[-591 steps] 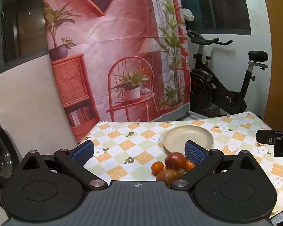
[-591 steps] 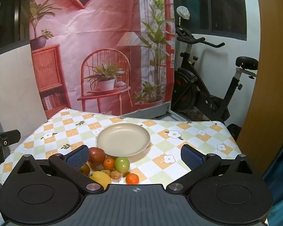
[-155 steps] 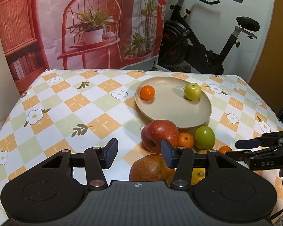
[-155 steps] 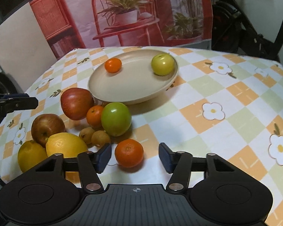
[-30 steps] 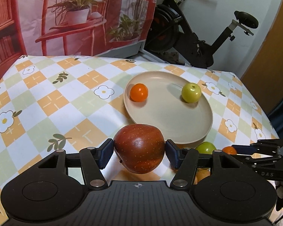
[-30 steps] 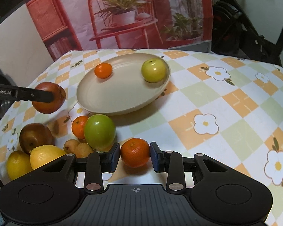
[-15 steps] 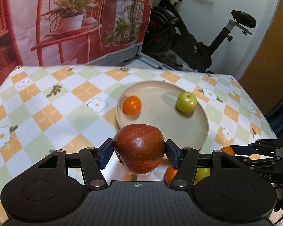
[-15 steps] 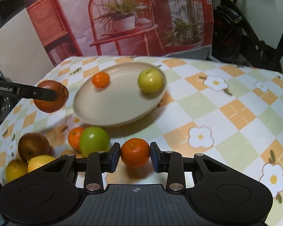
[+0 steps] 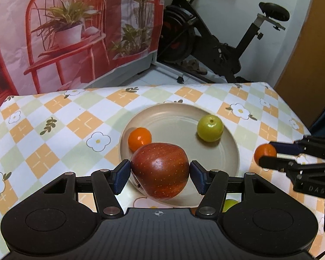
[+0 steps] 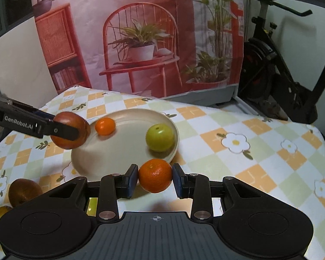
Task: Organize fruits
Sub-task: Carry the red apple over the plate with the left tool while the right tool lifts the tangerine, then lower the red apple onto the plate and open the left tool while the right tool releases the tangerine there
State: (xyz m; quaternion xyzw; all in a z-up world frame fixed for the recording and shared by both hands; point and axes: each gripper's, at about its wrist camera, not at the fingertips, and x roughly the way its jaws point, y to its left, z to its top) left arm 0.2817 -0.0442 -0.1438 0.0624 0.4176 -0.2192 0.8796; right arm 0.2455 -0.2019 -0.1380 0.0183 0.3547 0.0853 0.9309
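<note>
My left gripper is shut on a big red apple, held in the air over the near left rim of the beige plate. The right wrist view shows that apple at the plate's left edge. My right gripper is shut on a small orange, lifted just off the near edge of the plate. On the plate lie a small orange and a green apple. The right gripper with its orange hangs to the plate's right.
A brown apple and a yellow lemon lie on the checked tablecloth at the near left. A green fruit peeks out under my left gripper. An exercise bike and a printed backdrop stand behind the table.
Both grippers have lifted their fruit off the cloth and carried it toward the plate. The red apple is now over the plate's rim and the orange hangs at its near edge.
</note>
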